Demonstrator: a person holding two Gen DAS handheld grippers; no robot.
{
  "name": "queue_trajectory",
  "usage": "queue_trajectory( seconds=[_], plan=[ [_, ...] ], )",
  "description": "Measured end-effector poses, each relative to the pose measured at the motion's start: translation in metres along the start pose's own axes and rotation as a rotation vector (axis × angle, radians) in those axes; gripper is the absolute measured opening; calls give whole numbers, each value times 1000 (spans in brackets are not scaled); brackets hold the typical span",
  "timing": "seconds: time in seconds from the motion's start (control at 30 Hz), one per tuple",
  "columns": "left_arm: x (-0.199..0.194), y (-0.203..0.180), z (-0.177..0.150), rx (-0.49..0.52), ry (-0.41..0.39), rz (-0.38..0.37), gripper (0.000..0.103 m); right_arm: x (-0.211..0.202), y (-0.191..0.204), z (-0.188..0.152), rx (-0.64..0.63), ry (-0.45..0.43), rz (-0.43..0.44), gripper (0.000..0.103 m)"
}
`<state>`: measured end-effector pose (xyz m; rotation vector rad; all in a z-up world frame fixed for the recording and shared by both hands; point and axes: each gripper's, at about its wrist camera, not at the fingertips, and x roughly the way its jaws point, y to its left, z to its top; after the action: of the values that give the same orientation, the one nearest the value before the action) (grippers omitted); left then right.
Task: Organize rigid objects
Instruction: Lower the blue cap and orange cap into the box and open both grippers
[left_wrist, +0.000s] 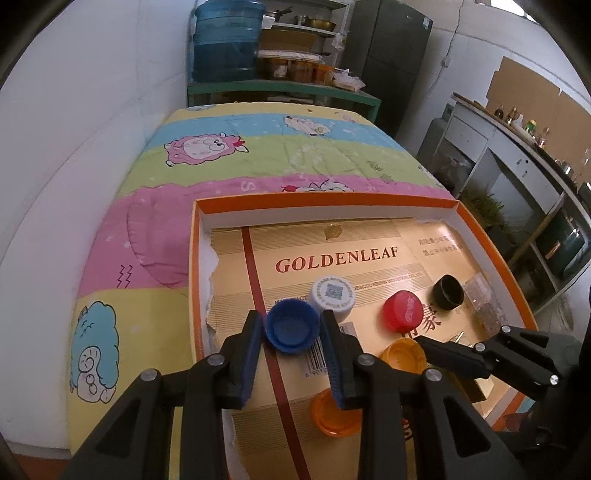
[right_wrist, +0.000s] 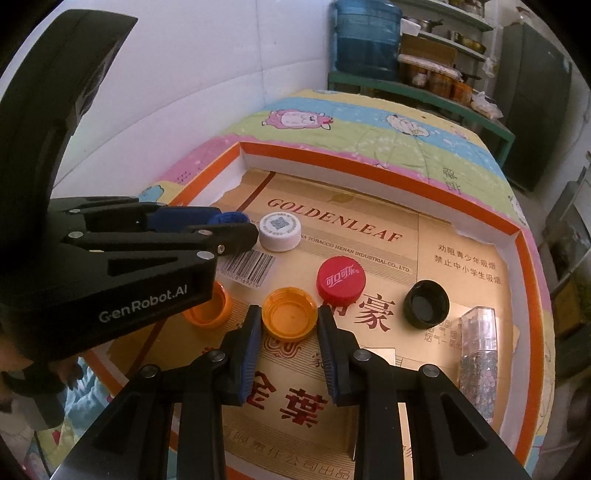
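Bottle caps lie on gold cardboard inside an orange-rimmed box (left_wrist: 495, 251). My left gripper (left_wrist: 292, 328) is shut on a blue cap (left_wrist: 291, 326), open side up; it also shows in the right wrist view (right_wrist: 227, 218). My right gripper (right_wrist: 290, 323) is shut on a yellow-orange cap (right_wrist: 290, 317), open side up, seen too in the left wrist view (left_wrist: 402, 354). A white cap (right_wrist: 279, 232), a red cap (right_wrist: 341, 281), a black cap (right_wrist: 426, 303) and an orange cap (right_wrist: 210, 310) lie loose nearby.
A clear glitter-filled tube (right_wrist: 478, 354) lies at the box's right side. The box (right_wrist: 388, 173) sits on a cartoon-print quilt (left_wrist: 155, 206). A white wall is on the left; shelves with a blue water jug (left_wrist: 225, 40) stand behind.
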<state>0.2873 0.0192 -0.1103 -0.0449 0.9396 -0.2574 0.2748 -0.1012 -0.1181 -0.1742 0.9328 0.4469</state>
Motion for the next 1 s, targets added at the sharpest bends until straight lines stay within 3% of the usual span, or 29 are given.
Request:
queue_trajectory(
  seconds=[0.23, 1.0],
  plan=[
    [-6, -4, -2, 9, -8, -17, 51, -3, 1, -1, 1, -2, -4, 36],
    [-57, -14, -15, 9, -81, -27, 51, -48, 6, -5, 19, -70, -16, 37]
  ],
)
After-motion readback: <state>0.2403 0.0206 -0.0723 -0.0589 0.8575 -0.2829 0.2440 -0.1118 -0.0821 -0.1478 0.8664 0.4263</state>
